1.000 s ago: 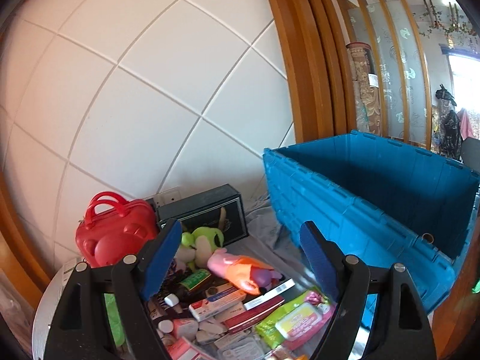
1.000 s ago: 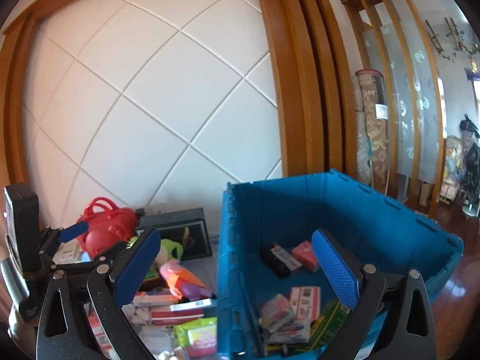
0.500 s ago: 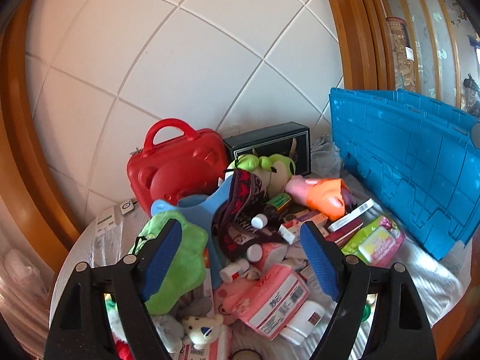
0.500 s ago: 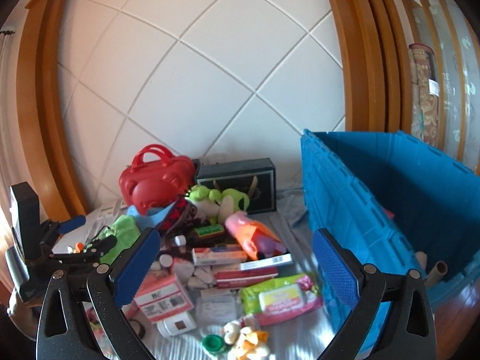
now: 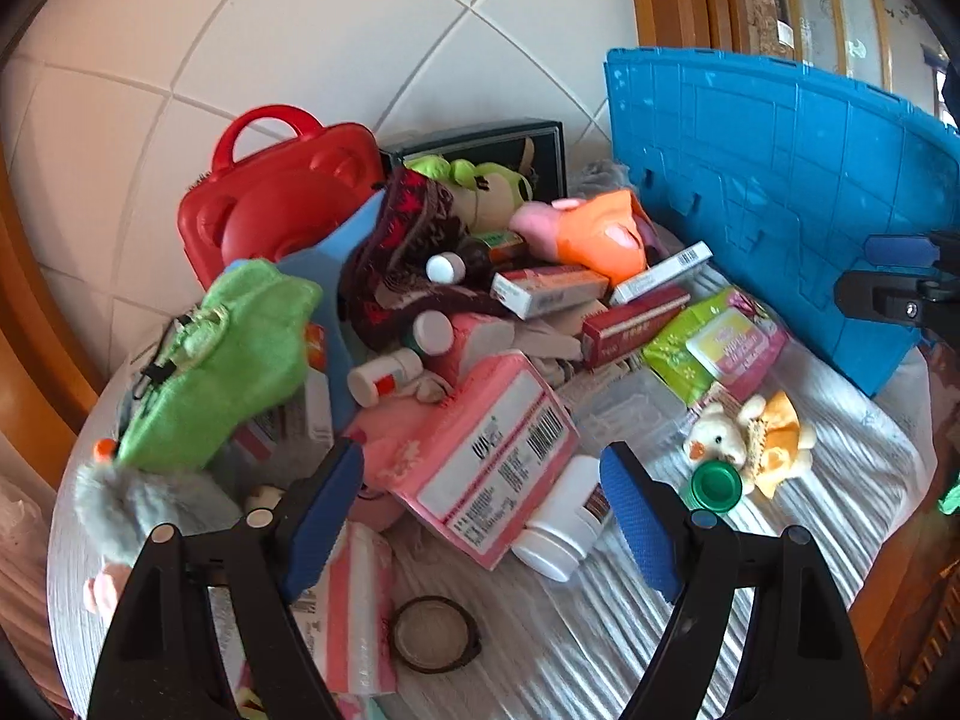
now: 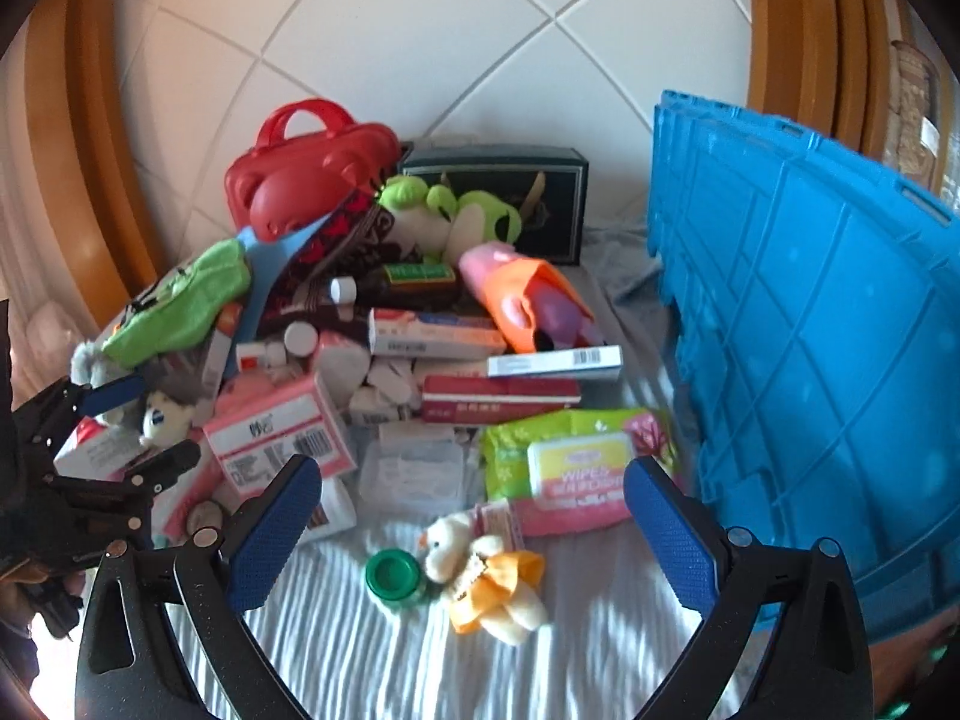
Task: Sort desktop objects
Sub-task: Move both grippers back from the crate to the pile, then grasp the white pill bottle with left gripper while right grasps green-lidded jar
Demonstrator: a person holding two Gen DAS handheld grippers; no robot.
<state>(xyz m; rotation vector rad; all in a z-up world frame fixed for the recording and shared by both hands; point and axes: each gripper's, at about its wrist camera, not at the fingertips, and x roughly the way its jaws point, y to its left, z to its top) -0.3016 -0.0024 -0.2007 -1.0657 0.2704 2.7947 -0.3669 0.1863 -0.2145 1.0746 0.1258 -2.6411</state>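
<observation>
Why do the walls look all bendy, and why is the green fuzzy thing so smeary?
Both wrist views use fisheye lenses, so the straight wall tile lines curve and the corners go black. In the left wrist view the green plush near the edge is smeared by motion blur. In the right wrist view sunlight stripes the white cloth, and the blue crate looks slightly soft.

white diamond-panelled wall (image 6: 420, 48) framed by curved wooden trim (image 6: 78, 138); sunlight streaks the tablecloth (image 6: 372, 660).
</observation>
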